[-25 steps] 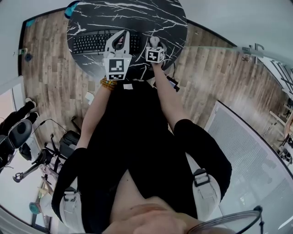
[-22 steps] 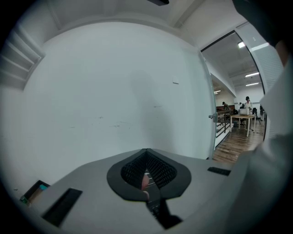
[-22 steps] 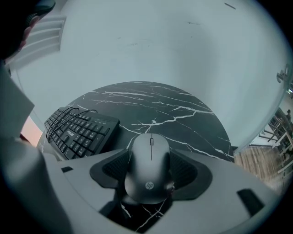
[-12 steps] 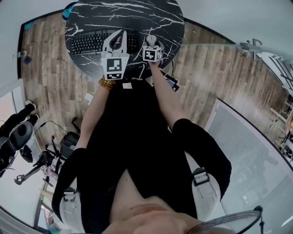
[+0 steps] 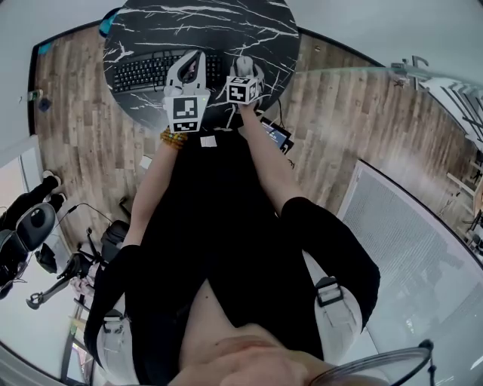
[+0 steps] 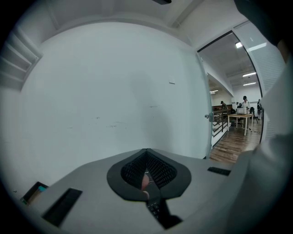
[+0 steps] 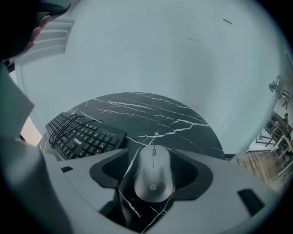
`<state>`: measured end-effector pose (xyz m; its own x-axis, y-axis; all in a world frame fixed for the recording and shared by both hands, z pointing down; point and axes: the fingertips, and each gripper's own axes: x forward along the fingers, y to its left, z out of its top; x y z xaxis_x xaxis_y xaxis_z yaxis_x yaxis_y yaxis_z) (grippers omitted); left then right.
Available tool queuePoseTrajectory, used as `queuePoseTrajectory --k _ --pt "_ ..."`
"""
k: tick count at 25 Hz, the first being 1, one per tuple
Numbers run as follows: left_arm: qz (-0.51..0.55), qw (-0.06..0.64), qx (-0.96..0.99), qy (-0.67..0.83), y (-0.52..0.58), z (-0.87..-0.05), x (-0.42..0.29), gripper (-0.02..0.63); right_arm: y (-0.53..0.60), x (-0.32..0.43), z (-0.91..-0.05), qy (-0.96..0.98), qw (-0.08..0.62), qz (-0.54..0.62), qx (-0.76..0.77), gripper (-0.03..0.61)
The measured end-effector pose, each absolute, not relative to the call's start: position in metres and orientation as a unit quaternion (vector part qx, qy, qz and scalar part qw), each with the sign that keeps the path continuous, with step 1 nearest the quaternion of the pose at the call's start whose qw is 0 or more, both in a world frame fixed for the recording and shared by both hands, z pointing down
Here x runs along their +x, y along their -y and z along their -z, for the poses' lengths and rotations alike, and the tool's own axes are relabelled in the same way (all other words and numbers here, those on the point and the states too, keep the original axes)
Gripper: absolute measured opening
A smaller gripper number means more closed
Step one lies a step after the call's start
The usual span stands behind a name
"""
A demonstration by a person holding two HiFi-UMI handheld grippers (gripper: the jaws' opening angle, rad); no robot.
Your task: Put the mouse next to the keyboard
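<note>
A grey mouse (image 7: 154, 176) sits between the pads of my right gripper (image 7: 154, 169), which is shut on it over the black marble table (image 7: 160, 114). In the head view the mouse (image 5: 243, 66) shows just beyond the right gripper's marker cube (image 5: 241, 90), to the right of the black keyboard (image 5: 147, 69). The keyboard (image 7: 84, 135) lies left of the mouse in the right gripper view. My left gripper (image 5: 195, 59) hovers over the keyboard's right end, jaws shut on nothing. In the left gripper view its pads (image 6: 147, 176) meet, facing a pale wall.
A thin black cable (image 7: 68, 124) is looped over the keyboard. A teal object (image 5: 113, 13) sits at the table's far left rim. Below the table's near edge a small device with cables (image 5: 273, 136) lies on the wooden floor. An office chair (image 5: 26, 226) stands at the left.
The right gripper has carried the mouse a little to the left, closer to the keyboard's right end. The left gripper has barely moved.
</note>
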<state>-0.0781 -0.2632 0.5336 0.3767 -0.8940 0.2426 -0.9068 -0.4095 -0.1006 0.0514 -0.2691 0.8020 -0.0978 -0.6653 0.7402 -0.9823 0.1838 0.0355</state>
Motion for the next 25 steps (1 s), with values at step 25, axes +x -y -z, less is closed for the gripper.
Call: queuePoseTrajectory --k 25 --pt "-0.128 0.022 0.832 0.539 0.274 -0.534 -0.056 0.009 0.288 0.058 -0.750 0.715 0.262 -0.233 0.605 0.278"
